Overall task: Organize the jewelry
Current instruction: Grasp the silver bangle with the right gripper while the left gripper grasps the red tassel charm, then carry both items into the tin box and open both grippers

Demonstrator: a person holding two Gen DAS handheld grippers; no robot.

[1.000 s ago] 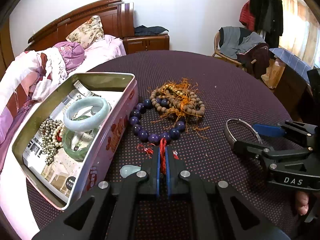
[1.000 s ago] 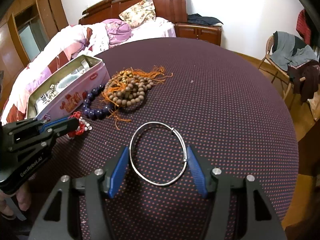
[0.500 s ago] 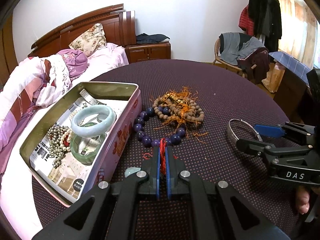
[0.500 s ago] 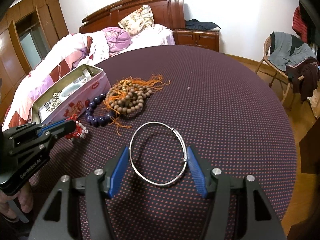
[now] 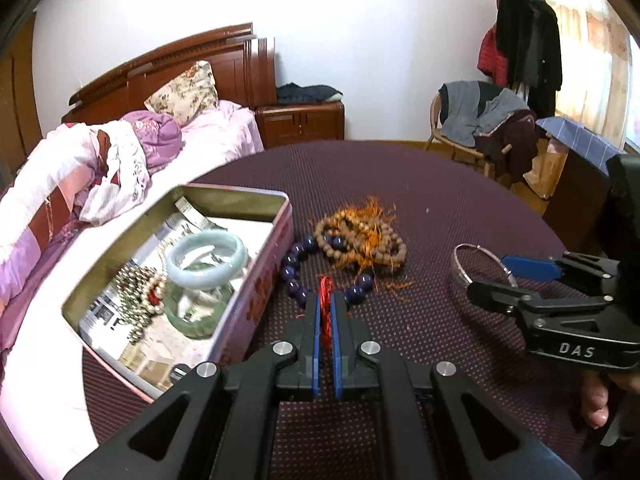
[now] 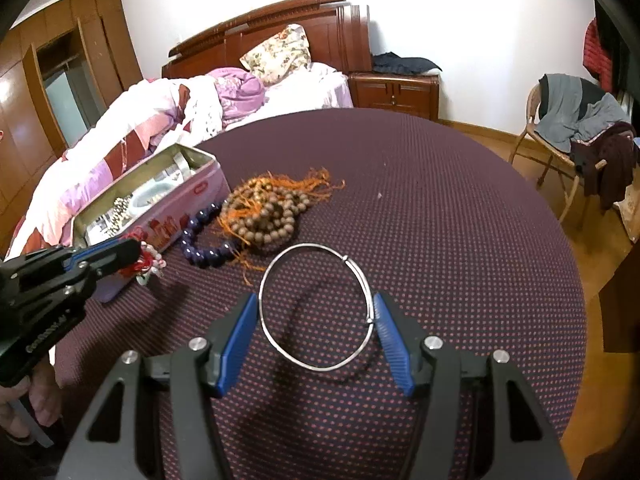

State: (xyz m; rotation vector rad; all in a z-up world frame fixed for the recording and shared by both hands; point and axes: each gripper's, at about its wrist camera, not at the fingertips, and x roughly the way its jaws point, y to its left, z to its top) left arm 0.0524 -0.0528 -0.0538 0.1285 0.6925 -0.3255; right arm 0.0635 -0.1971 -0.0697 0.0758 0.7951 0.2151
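My left gripper (image 5: 327, 300) is clamped tight on a red-corded charm bracelet with pale beads (image 6: 149, 261), lifted just off the dotted maroon tablecloth (image 6: 440, 240), beside the near end of the open pink rectangular tin (image 5: 256, 280). My right gripper (image 6: 316, 322) grips a thin silver wire bangle (image 6: 316, 308) across its width, raised over the cloth, well right of the tin. Dark blue beads (image 5: 296, 272) and brown wooden beads with orange tassels (image 5: 364, 236) lie just beside the tin.
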